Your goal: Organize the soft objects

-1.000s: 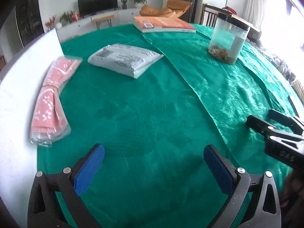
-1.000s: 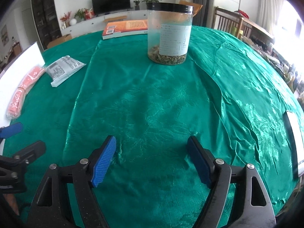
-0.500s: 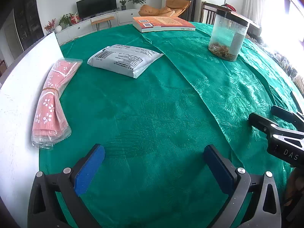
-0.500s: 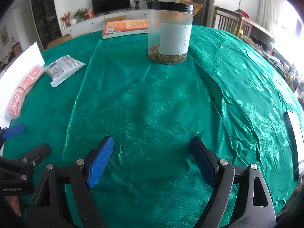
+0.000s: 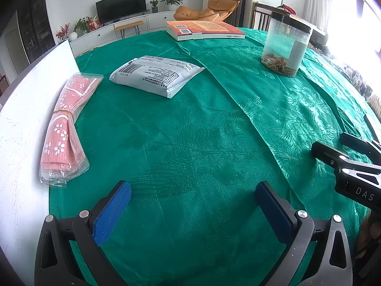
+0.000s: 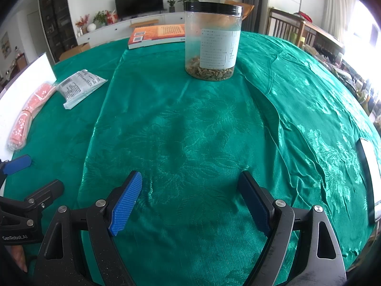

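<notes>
One pink cloth pack (image 5: 65, 128), one white packet (image 5: 156, 75), one jar (image 5: 287, 45), one book (image 5: 204, 29), two tools (image 5: 193, 211)

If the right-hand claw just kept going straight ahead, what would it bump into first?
Probably the clear jar. The right gripper is open with only bare green tablecloth ahead of it until the jar, which sits roughly on its line; depth is hard to judge.

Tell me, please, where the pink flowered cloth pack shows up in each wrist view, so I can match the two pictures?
Left wrist view: the pink flowered cloth pack lies at left, along the white board, ahead of the left gripper.
Right wrist view: the same pack is small at the far left edge.
Shared landmark: the grey printed pouch just beyond it.
</notes>
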A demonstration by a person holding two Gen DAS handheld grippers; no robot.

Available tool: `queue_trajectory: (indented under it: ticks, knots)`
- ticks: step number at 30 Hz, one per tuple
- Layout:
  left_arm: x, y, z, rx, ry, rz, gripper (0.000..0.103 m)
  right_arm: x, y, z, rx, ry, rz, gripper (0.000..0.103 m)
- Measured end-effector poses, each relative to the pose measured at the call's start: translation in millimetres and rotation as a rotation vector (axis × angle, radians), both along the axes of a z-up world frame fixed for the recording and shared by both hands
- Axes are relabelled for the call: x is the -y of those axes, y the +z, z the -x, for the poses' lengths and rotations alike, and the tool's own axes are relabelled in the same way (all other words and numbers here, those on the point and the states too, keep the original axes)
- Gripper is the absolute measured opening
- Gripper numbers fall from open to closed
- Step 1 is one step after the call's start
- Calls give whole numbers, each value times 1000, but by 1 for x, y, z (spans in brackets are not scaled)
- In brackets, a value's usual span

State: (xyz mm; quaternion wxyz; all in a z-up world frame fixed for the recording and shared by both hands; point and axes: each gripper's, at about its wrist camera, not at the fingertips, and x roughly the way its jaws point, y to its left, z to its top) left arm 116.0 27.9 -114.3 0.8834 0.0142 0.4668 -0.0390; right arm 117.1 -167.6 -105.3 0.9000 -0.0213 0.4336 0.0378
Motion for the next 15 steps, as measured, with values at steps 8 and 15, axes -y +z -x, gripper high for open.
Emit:
queue_trajectory:
  ticks: [8, 15]
  knots:
    - [-1, 0, 0, 0, 0, 0, 103, 0, 0, 0, 0, 0, 0, 85]
    - [-2, 0, 0, 0, 0, 0, 103, 0, 0, 0, 0, 0, 0, 85]
